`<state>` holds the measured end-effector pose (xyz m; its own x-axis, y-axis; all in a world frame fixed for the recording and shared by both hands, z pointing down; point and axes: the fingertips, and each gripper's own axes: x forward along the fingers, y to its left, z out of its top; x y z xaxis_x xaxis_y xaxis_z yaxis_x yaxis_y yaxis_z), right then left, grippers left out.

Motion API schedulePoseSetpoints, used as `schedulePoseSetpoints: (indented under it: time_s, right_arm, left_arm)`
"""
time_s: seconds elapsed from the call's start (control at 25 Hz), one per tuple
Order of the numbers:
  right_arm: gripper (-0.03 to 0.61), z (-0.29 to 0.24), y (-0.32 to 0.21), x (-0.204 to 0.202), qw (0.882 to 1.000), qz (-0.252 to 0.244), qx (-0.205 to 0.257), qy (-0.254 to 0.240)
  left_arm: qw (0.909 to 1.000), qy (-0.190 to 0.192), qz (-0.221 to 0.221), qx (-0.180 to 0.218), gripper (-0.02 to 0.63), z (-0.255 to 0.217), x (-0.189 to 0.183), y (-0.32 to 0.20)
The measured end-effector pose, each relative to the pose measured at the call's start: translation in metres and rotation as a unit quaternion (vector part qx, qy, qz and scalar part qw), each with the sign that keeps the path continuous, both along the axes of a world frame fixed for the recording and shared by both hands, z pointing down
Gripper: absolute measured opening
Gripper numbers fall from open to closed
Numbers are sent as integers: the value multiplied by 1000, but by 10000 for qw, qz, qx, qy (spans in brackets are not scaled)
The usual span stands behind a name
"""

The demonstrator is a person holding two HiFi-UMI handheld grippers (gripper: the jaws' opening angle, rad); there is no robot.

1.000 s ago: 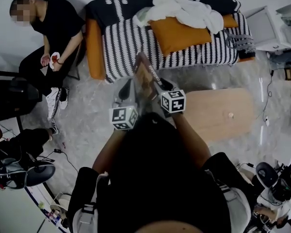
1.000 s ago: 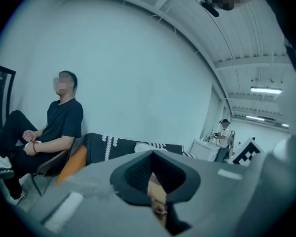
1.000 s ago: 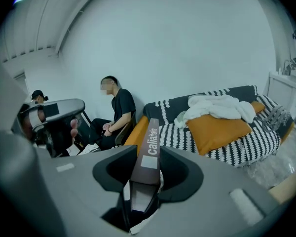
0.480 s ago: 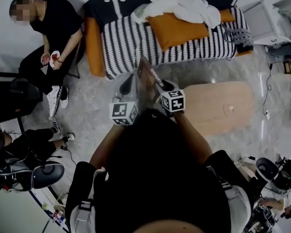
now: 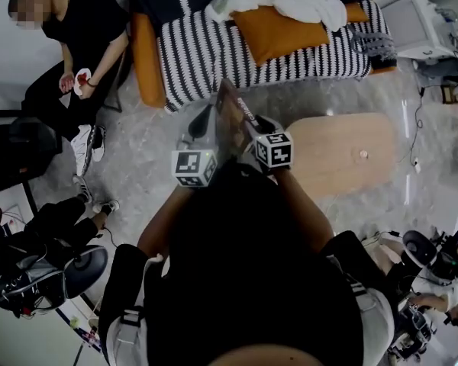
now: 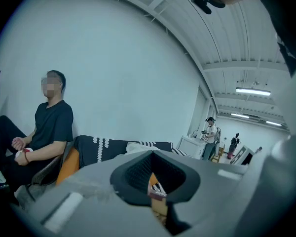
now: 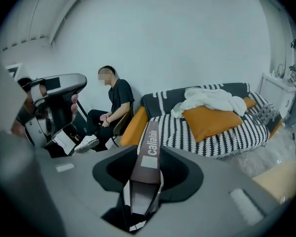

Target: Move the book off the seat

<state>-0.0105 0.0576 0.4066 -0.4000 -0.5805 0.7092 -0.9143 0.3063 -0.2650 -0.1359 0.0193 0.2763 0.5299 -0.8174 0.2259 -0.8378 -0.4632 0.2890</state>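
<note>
The book (image 5: 230,117) is dark, with white lettering on its spine, and it is off the striped sofa (image 5: 214,59), held upright in the air before the person. My right gripper (image 5: 248,126) is shut on it; in the right gripper view the spine (image 7: 149,152) runs up through the jaw gap (image 7: 147,184). My left gripper (image 5: 208,124) is against the book's left side, and the left gripper view shows a thin edge of the book (image 6: 157,196) in its jaw gap (image 6: 159,209). Both marker cubes sit just below the book.
An orange cushion (image 5: 282,36) and a white cloth (image 5: 290,2) lie on the sofa. A low wooden table (image 5: 343,155) stands to the right on the marble floor. A person (image 5: 76,44) sits at the left of the sofa. Gear crowds the lower left and right edges.
The sofa and the table have slid a little up the head view. Both grippers keep the book between them in the same pose.
</note>
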Motion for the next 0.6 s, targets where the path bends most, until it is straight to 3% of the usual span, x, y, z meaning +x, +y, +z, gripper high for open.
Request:
schedulePoseSetpoints:
  time_s: [0.6]
  right_arm:
    - [153,-14,22,-23,10000,38,-44,47]
  left_arm:
    - [9999,95,-20,61,6,-15,-24,19]
